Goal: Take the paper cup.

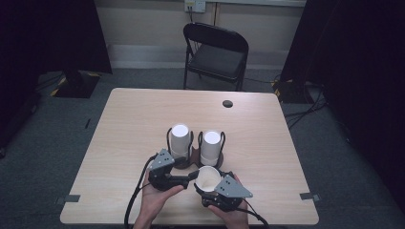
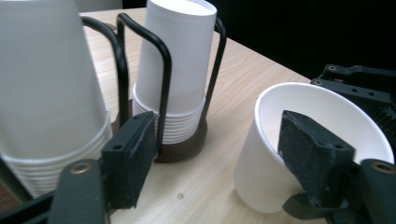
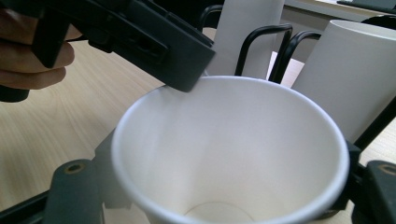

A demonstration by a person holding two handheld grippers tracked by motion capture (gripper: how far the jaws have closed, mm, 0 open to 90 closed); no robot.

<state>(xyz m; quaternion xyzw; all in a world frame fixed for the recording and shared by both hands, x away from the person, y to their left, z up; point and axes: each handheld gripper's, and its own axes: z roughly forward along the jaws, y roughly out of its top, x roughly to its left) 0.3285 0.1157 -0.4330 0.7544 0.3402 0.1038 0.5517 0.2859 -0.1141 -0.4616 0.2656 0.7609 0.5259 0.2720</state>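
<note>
Two stacks of upturned white paper cups stand in black wire holders at the table's middle, the left stack [image 1: 180, 140] and the right stack [image 1: 211, 145]. In front of them my right gripper [image 1: 210, 187] is shut on a single white cup [image 1: 208, 177], tilted with its mouth facing up and toward me. In the right gripper view the cup [image 3: 224, 154] sits between the jaws. My left gripper [image 1: 190, 177] is open, with its jaws wide apart. One pad [image 2: 317, 158] lies at the cup's rim [image 2: 299, 93], and the other pad [image 2: 130, 158] is beside a stack's holder [image 2: 163, 84].
The light wooden table [image 1: 143, 114] has a round cable hole [image 1: 228, 103] at its far side. A black folding chair [image 1: 217, 52] stands beyond the table. A hand [image 3: 28, 51] holds the left gripper. Black curtains hang at both sides.
</note>
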